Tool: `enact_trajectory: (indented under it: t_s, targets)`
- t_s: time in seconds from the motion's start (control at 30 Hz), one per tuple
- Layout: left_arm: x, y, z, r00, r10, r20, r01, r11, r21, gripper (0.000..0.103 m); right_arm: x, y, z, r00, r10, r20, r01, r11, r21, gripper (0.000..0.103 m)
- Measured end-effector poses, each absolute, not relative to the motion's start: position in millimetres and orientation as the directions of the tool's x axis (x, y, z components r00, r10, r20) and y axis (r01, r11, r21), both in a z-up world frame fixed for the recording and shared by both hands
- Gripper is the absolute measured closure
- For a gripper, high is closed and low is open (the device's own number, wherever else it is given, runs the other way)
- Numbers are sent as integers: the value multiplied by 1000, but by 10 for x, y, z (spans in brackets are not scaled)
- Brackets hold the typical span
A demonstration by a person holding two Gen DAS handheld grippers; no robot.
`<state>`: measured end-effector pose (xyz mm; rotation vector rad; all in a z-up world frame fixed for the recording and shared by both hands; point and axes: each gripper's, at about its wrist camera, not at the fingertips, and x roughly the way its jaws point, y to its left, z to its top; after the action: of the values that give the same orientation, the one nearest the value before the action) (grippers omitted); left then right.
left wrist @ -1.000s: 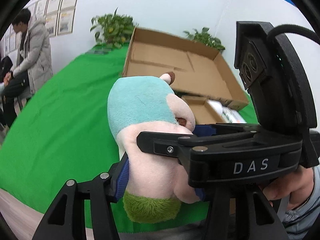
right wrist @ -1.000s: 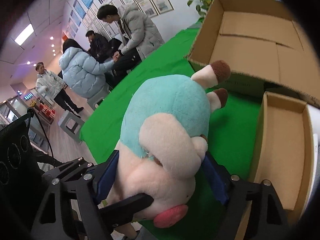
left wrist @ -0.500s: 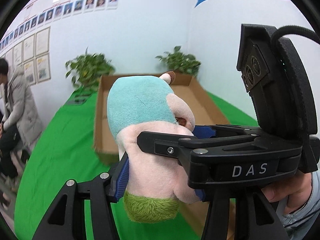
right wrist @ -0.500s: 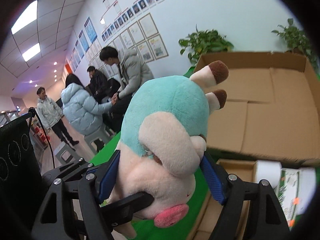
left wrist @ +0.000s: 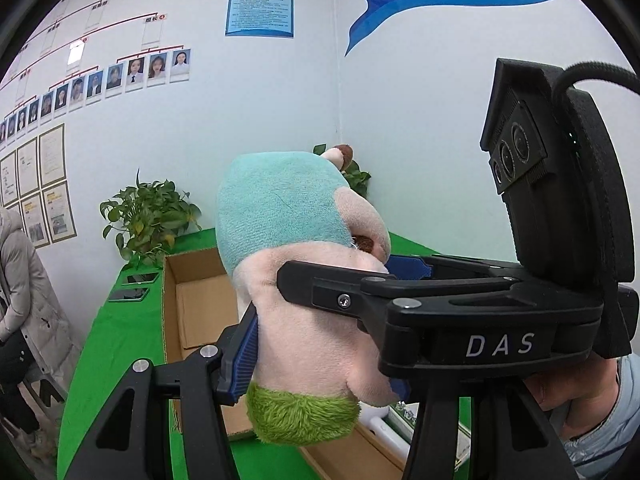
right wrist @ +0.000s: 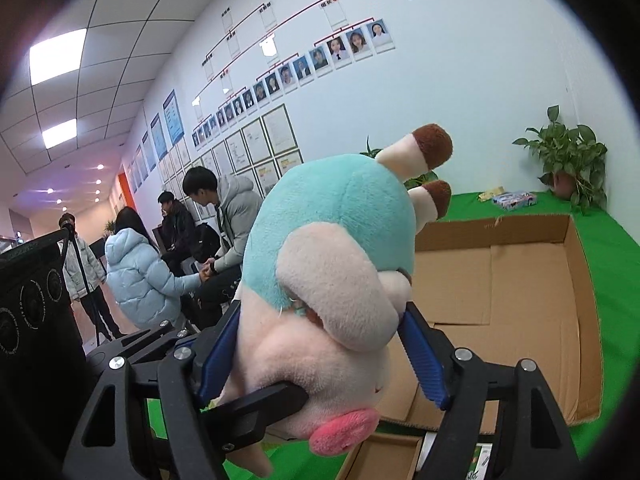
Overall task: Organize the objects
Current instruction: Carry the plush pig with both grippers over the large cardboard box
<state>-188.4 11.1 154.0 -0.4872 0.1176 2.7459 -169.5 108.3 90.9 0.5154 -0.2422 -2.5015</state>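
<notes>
Holding a plush toy [left wrist: 296,280] aloft, both the left hand-held gripper [left wrist: 320,320] and right hand-held gripper [right wrist: 320,344] clamp its pale body. At two o'clock waits the open cardboard box [right wrist: 520,280]; carry level, release together over it.

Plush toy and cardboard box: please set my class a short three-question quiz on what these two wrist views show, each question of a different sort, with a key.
1. True or false: the plush toy is clamped between the pads of both the left hand-held gripper and the right hand-held gripper.
2. Multiple choice: the large cardboard box behind the toy is A) taped shut, B) open on top, C) lying on the floor.
3. Fill in: the cloth under the box is ____ in colour.

Key: 1 true; 2 B; 3 green.
</notes>
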Motion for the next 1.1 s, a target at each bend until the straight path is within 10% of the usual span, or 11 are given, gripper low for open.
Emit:
enact_trajectory:
  t_s: [1.1]
  targets:
    - [-3220,-253,1390,-837,318,-446,-329,-943,-54,52,-2464,1107,863,-725,-577,-376,484,-815,318,30]
